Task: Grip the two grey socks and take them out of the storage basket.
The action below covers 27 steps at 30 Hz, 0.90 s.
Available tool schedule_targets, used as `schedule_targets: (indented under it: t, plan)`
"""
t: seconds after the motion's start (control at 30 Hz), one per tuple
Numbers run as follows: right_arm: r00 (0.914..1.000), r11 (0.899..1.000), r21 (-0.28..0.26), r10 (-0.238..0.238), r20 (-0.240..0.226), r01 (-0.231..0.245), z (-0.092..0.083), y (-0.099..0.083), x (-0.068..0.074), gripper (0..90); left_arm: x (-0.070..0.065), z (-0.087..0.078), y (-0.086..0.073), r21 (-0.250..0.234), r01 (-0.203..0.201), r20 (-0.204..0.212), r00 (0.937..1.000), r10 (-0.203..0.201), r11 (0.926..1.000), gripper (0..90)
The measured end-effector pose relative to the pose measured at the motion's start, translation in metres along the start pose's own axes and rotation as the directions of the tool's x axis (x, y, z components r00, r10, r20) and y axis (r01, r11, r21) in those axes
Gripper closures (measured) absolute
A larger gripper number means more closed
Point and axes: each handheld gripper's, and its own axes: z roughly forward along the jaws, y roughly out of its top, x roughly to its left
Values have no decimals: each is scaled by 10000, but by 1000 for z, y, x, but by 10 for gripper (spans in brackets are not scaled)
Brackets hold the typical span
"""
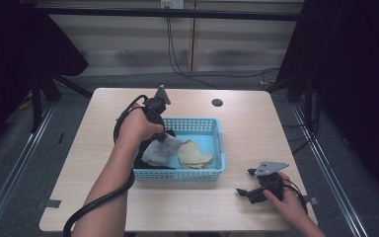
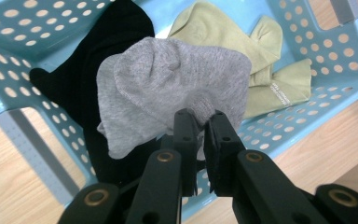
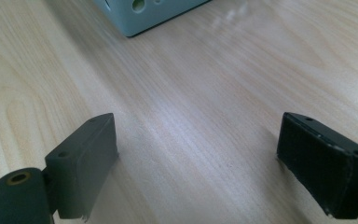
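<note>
A light blue perforated basket [image 1: 216,131] sits mid-table. My left gripper [image 2: 200,122] hangs over its left half, shut on a grey sock [image 2: 168,84] that dangles from the jaws above the basket [image 2: 326,70]. In the high view the grey sock [image 1: 160,149] hangs just below the hand. Black cloth [image 2: 102,42] lies under it in the basket's left part. A pale yellow-green sock [image 1: 195,154] lies flat at the middle of the basket floor [image 2: 261,60]. My right gripper [image 1: 245,183] rests low over the table near the front right corner, jaws wide open, with bare wood between them [image 3: 198,144].
The wooden table [image 1: 256,123] has a dark round hole [image 1: 217,102] behind the basket. A basket corner [image 3: 144,14] shows ahead of the right gripper. Black cables trail from both grippers. Metal rails run along the floor on both sides.
</note>
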Motion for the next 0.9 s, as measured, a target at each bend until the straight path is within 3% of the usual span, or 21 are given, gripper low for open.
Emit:
schedule_targets:
  t: [0.57,0.9]
  plan:
    - [10000,10000,0,-3,4,3,0,0,0,117,10,-31,-2,-62,230,-212,9995,-232,9997,837]
    - [10000,10000,10,-3,13,3,0,0,0,117,26,-51,-11,-169,578,-423,9974,-585,9982,836]
